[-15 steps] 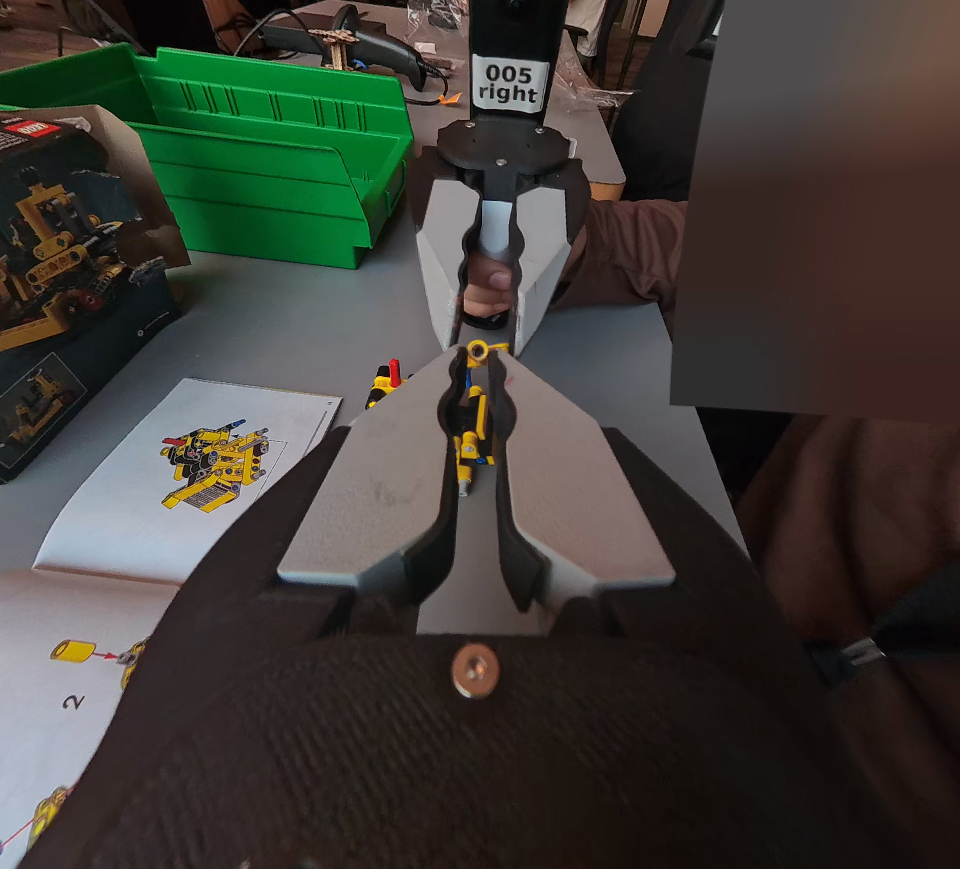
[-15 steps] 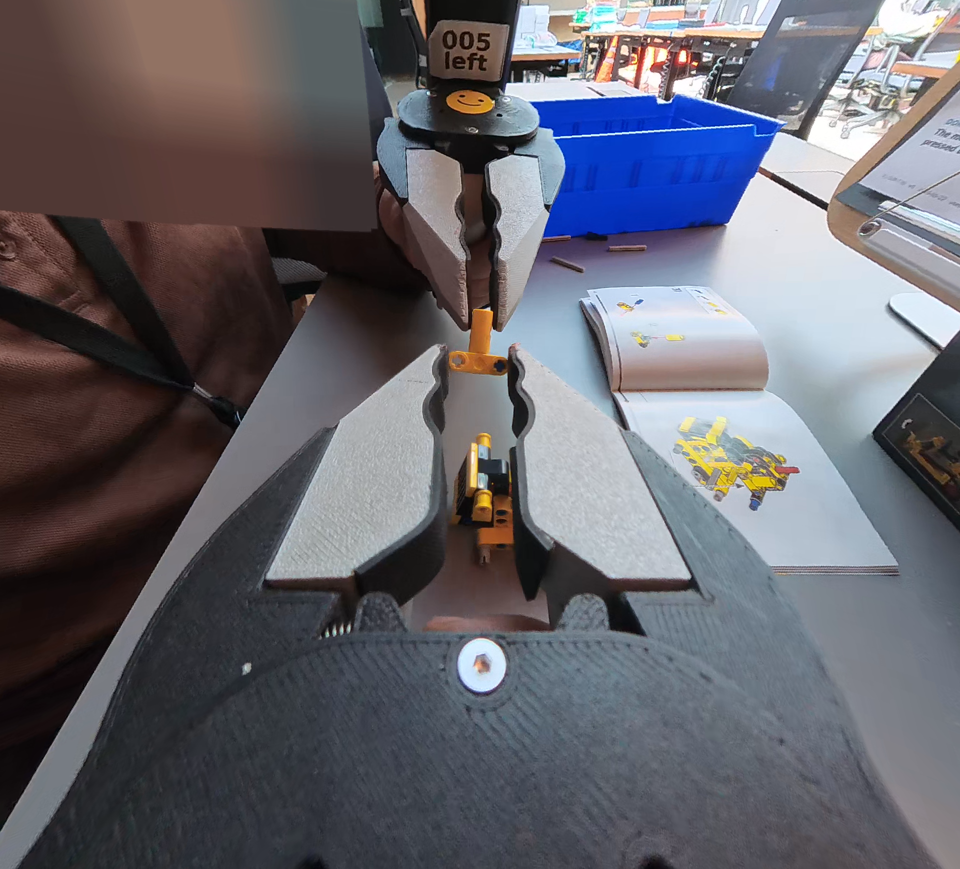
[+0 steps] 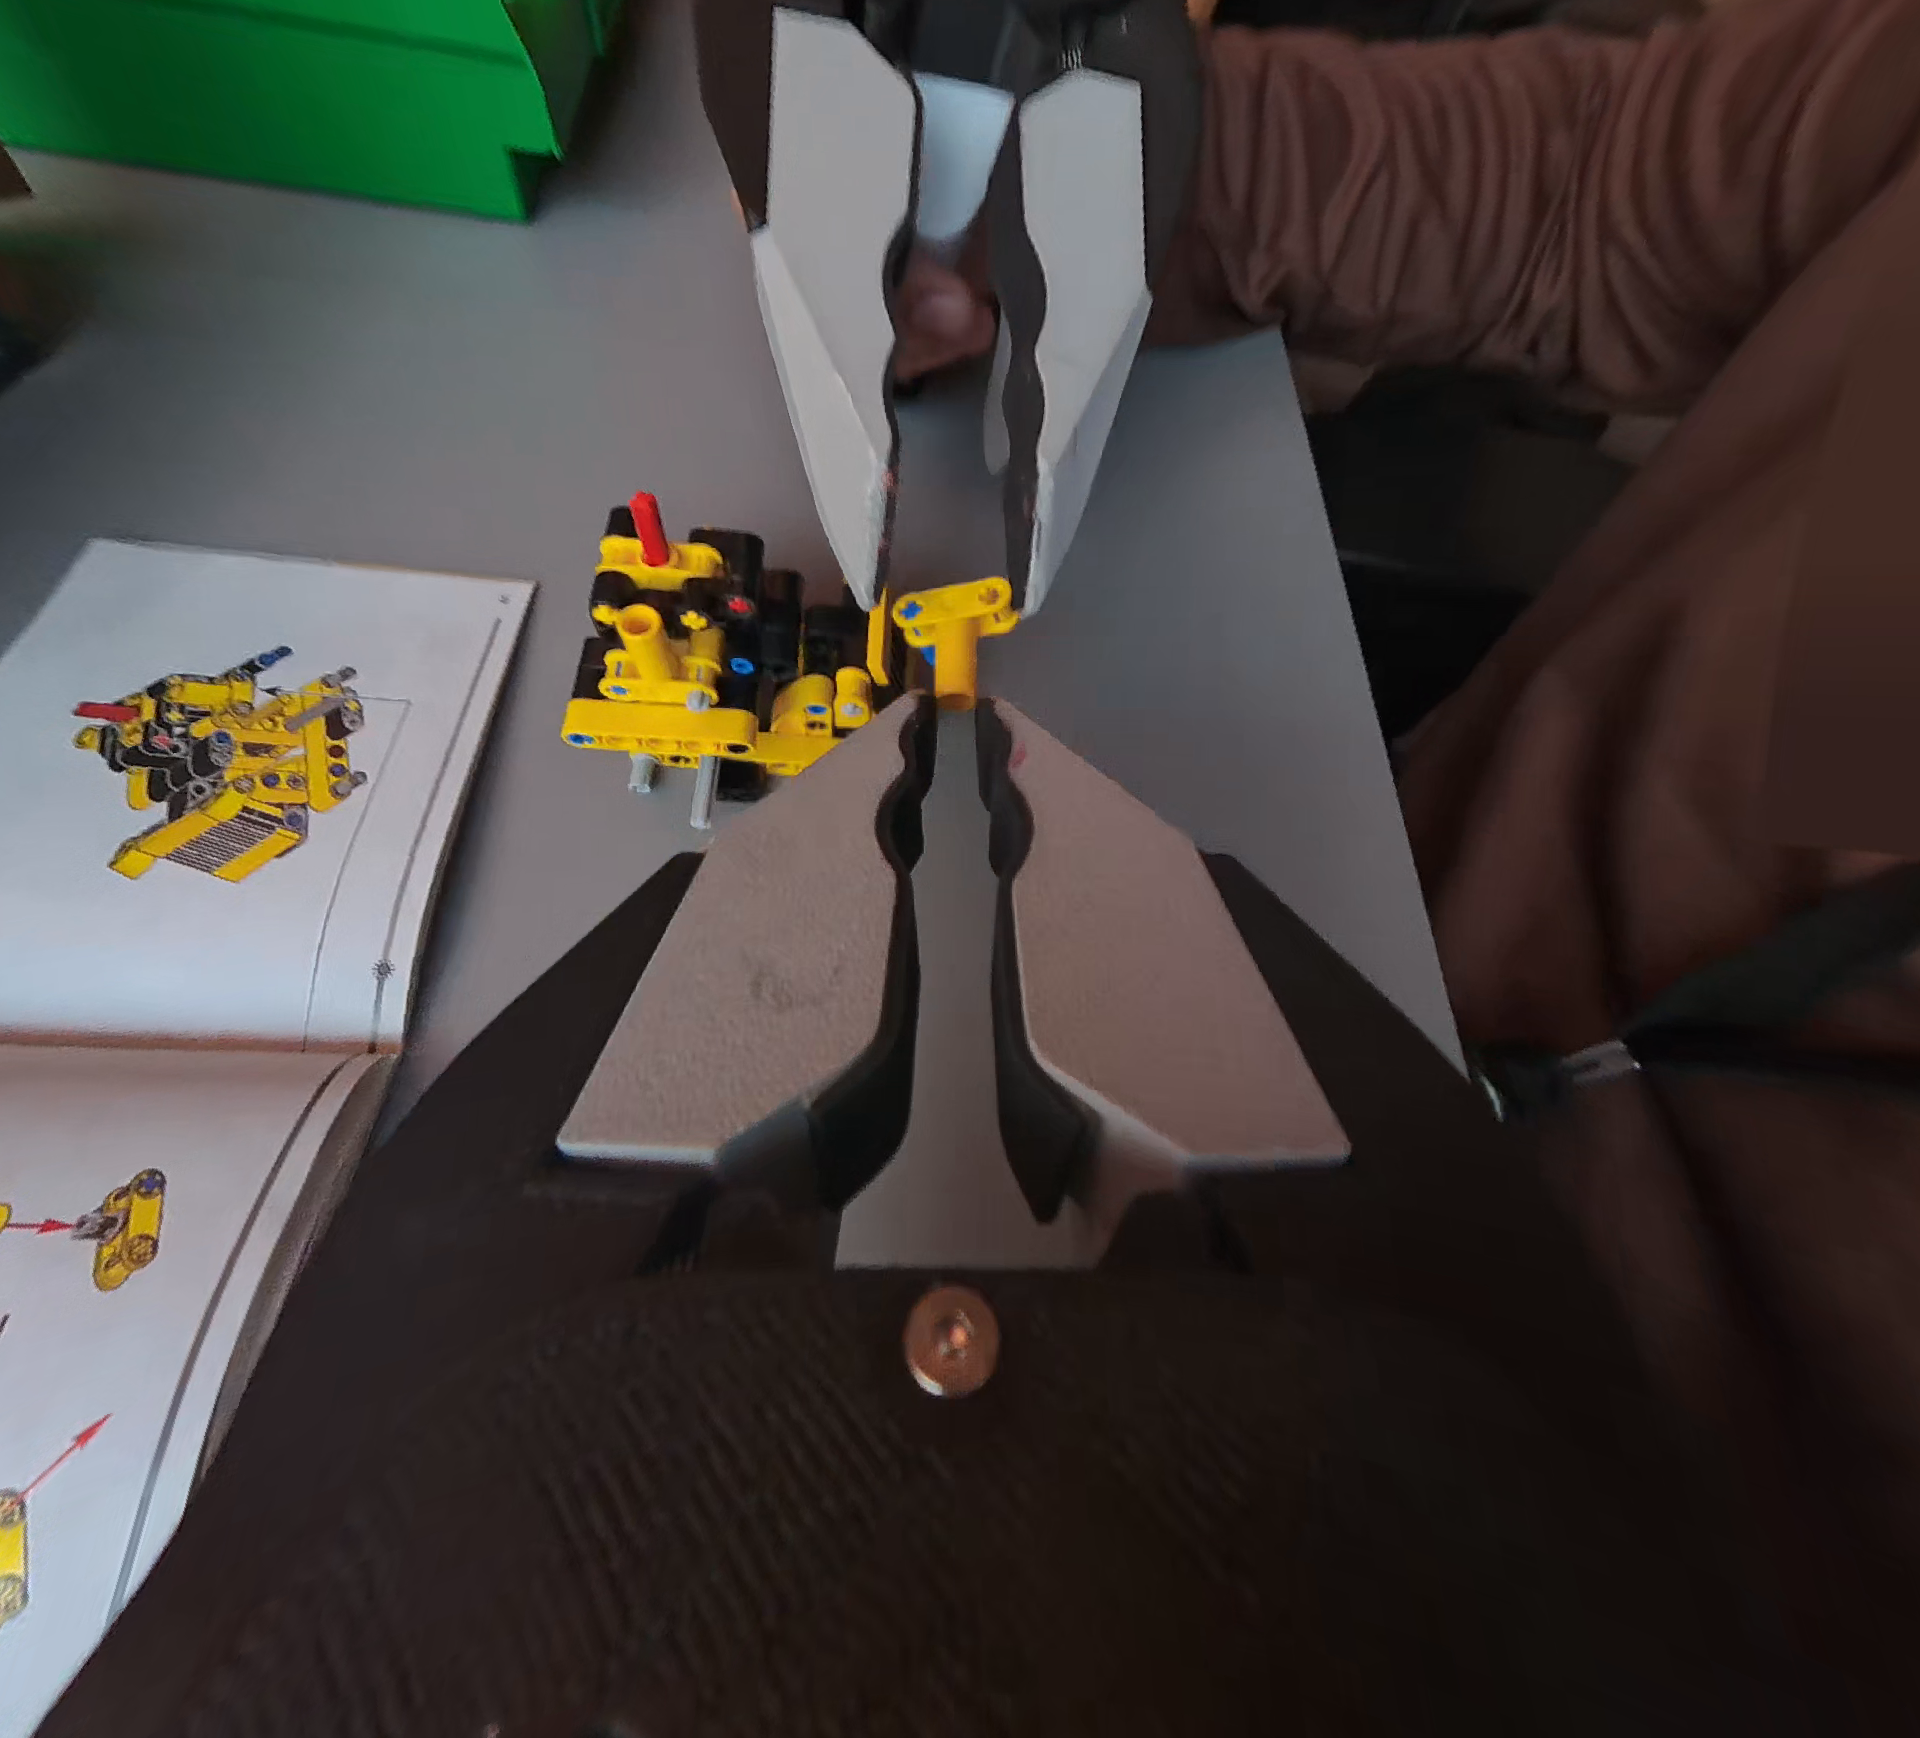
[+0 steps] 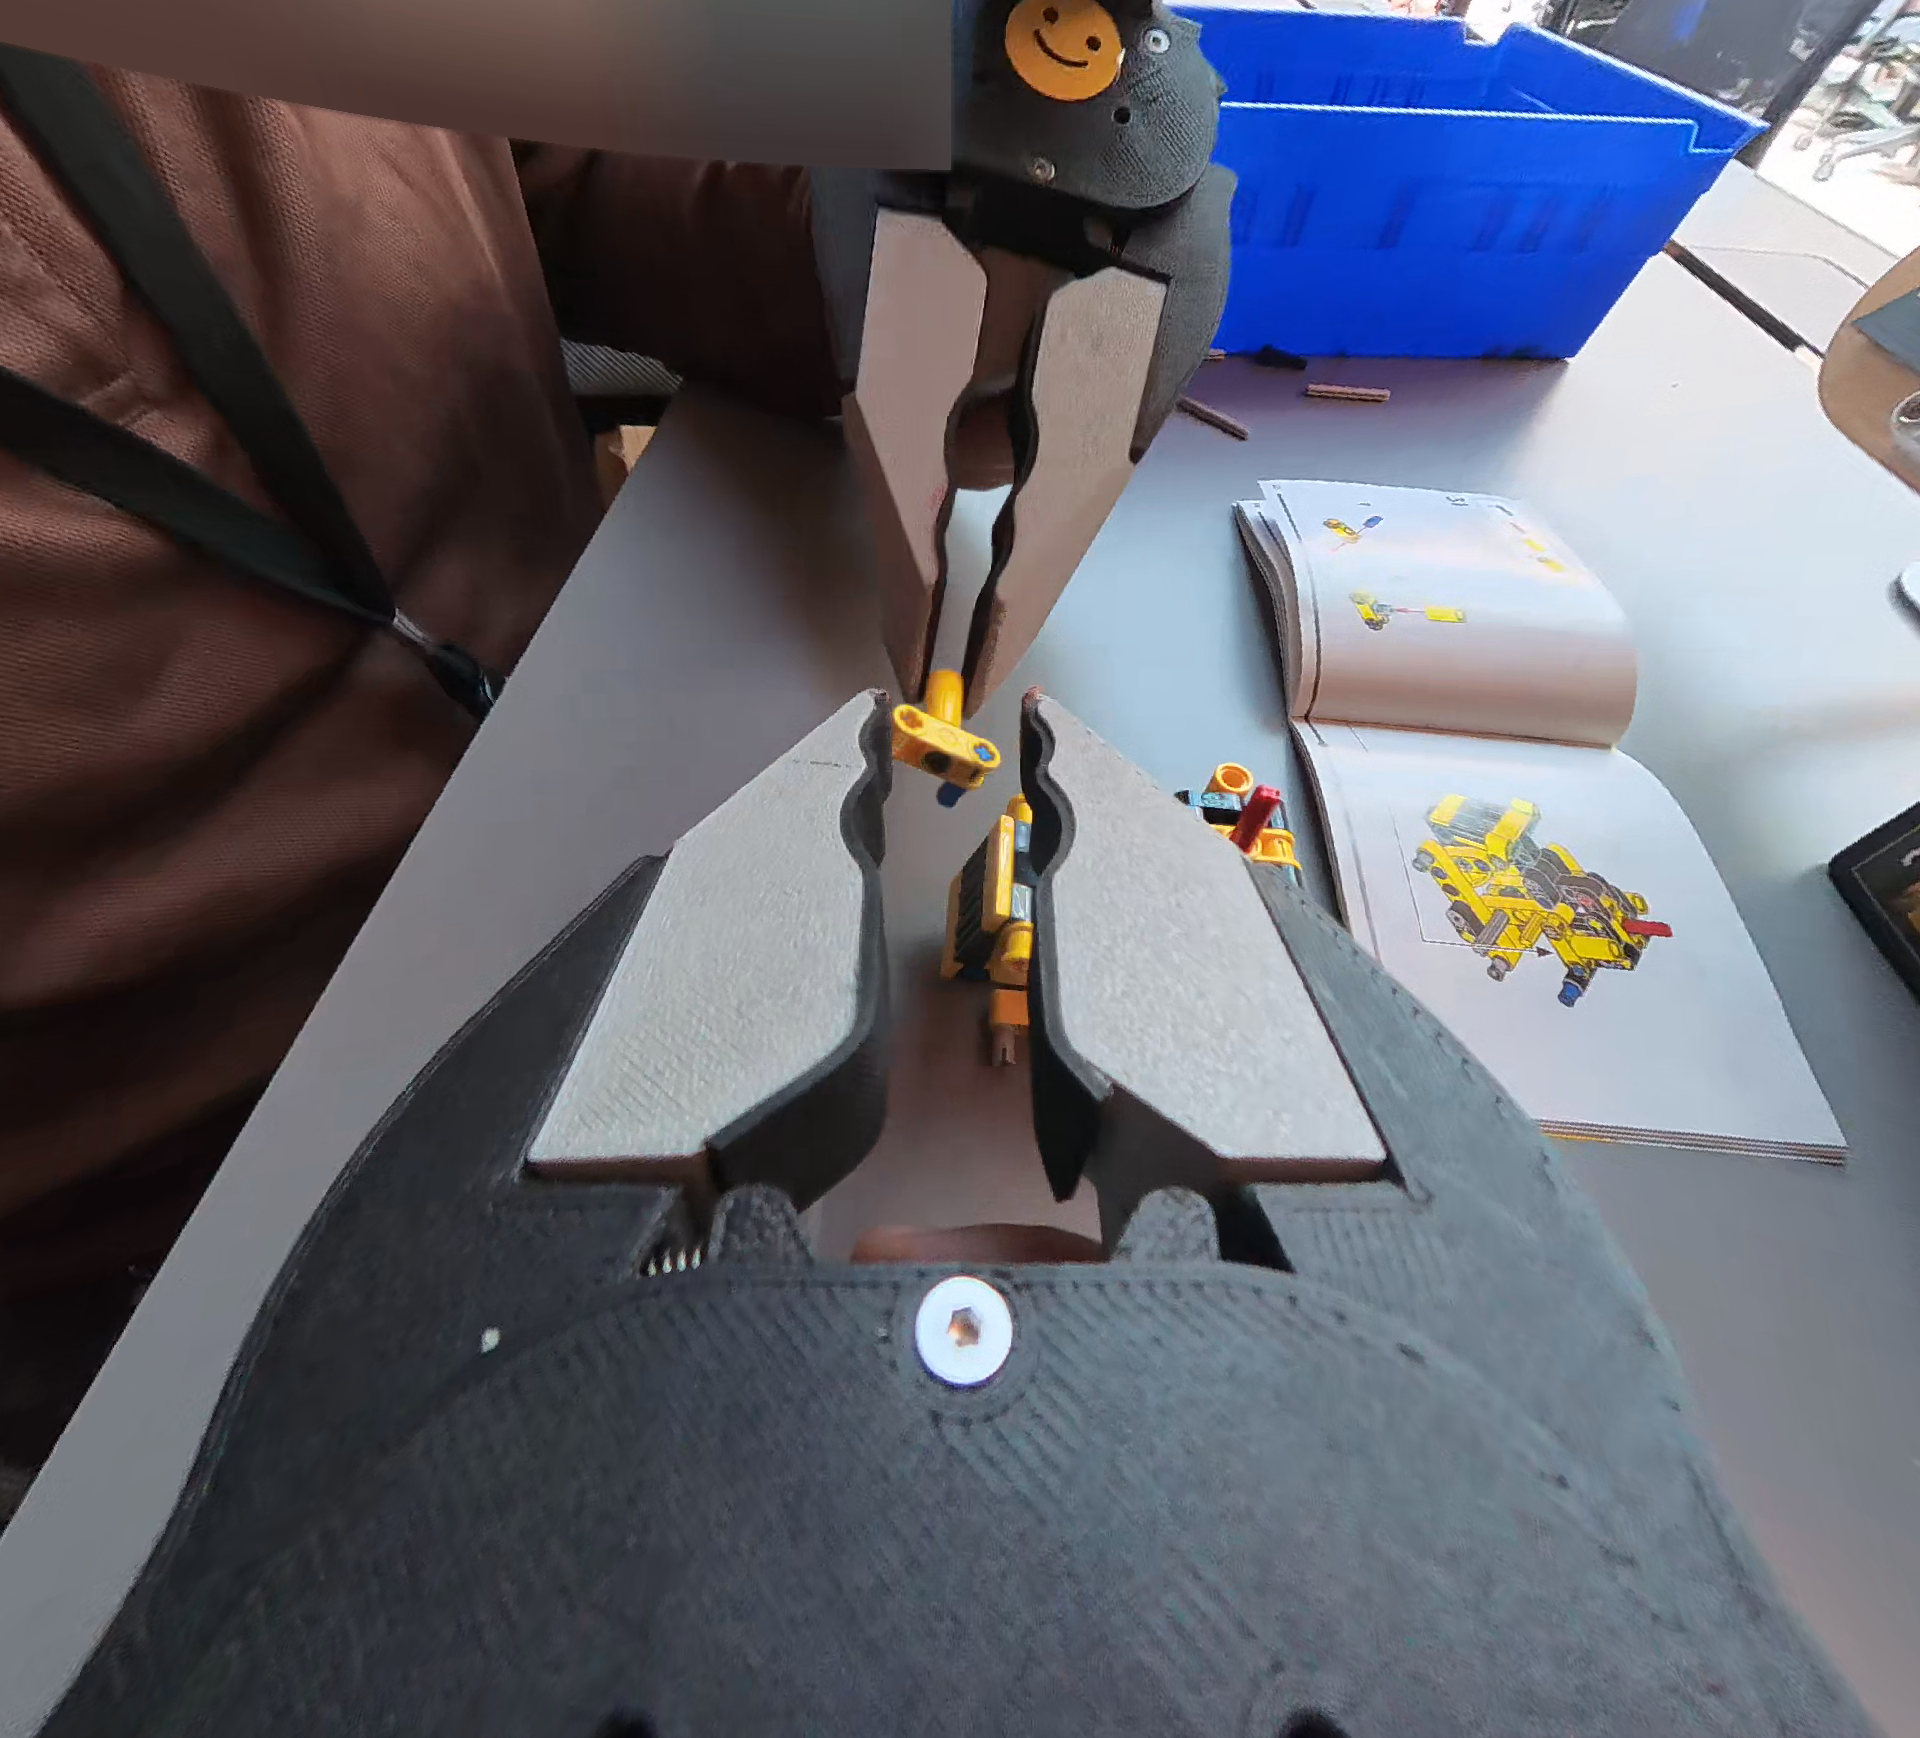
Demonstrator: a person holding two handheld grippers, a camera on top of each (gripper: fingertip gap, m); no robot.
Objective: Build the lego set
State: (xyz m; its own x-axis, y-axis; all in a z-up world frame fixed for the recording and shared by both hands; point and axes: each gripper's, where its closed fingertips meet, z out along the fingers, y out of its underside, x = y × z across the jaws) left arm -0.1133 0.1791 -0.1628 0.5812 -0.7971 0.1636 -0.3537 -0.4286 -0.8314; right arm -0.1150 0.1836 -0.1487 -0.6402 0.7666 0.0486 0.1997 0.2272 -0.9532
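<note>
My left gripper is shut on the stem of a small yellow T-shaped lego piece and holds it above the grey table. My right gripper is open, with its tips on either side of the piece's crossbar. It enters the left wrist view from above. The left gripper reaches down from the top of the right wrist view. The part-built yellow and black lego model stands on the table just left of the piece. In the right wrist view the model is partly hidden behind my right finger.
An open instruction booklet lies left of the model and shows in the right wrist view. A green bin stands at the back left and a blue bin stands further off. A person's brown sleeve is at the table's near edge. Left and right tips are no more than a few centimetres apart.
My right gripper has opened off the crossbar of the T-shaped piece. Both grippers have come lower and closer to the model, which now sits to the left in the left wrist view.
</note>
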